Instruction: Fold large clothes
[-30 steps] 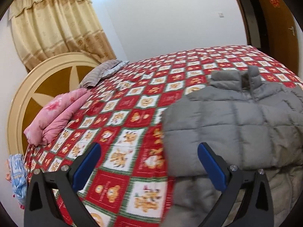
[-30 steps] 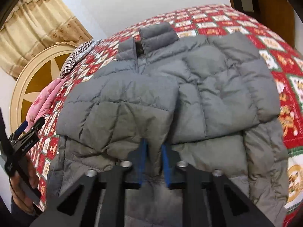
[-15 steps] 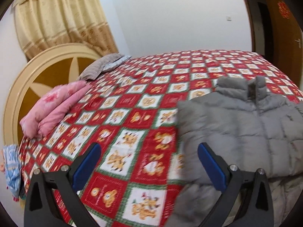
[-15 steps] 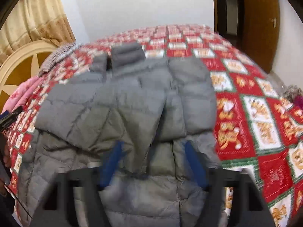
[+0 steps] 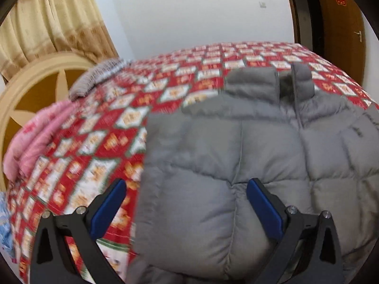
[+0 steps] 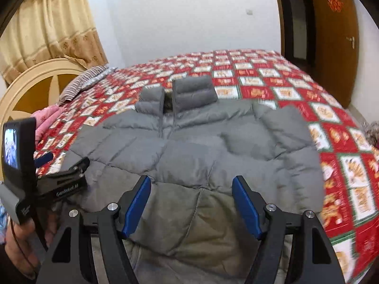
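Right wrist view: the right gripper (image 6: 191, 204) hovers with its blue-padded jaws spread wide and nothing between them, above the lower part of a grey puffer jacket (image 6: 196, 151). The jacket lies flat on a bed (image 6: 272, 75) covered in a red, white and green patchwork quilt, collar pointing away, both sleeves folded inward across the chest. At the left edge a hand (image 6: 22, 241) holds the left gripper (image 5: 184, 201). In the left wrist view its jaws also stand wide apart and empty, over the jacket's left edge. Beyond lie a pink folded blanket (image 5: 30, 139), a striped pillow (image 5: 94, 80), a round cream headboard (image 5: 35, 80), beige curtains (image 5: 52, 19) and a brown door (image 5: 341, 28).
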Demonstrator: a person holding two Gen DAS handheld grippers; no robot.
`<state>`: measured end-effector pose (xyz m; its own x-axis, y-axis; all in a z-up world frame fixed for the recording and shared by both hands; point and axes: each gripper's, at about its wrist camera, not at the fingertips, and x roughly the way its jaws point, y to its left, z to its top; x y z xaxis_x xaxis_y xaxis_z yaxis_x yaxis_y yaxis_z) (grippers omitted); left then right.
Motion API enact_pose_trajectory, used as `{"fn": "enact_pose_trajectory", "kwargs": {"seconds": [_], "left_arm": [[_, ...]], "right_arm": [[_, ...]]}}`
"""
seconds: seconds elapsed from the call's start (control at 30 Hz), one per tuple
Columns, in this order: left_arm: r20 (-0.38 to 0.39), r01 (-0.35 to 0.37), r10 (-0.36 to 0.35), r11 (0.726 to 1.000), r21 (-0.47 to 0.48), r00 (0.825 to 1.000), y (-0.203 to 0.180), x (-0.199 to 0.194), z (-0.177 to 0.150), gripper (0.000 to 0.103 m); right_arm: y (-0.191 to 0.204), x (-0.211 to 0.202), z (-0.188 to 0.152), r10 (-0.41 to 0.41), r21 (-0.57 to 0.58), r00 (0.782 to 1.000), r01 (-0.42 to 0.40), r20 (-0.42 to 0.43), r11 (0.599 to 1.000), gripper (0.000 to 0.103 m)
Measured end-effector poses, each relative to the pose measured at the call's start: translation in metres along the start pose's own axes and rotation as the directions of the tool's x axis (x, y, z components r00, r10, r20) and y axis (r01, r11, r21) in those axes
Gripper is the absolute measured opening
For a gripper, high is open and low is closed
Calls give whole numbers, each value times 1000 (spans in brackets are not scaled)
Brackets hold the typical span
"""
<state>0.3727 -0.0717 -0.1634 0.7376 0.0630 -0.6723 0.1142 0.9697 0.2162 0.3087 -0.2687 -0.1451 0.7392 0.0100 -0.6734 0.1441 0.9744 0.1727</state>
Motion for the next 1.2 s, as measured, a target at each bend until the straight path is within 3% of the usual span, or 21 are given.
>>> {"fn": "enact_pose_trajectory", "kwargs": {"seconds": [0.23, 0.6, 1.2], "left_arm": [[-52, 57, -60, 997, -60, 997, 4, 25, -13, 103], [-78, 83, -90, 992, -92, 993, 3, 33, -19, 103], [-88, 74, -81, 994, -82, 993, 3, 37, -19, 103]], "right_arm": [[-2, 31, -22, -29, -23, 999, 28, -29, 999, 71], [-4, 47, -31, -35, -15, 998, 34, -49, 999, 72], [7, 58, -32, -111, -78, 991, 105, -71, 991, 72]]}}
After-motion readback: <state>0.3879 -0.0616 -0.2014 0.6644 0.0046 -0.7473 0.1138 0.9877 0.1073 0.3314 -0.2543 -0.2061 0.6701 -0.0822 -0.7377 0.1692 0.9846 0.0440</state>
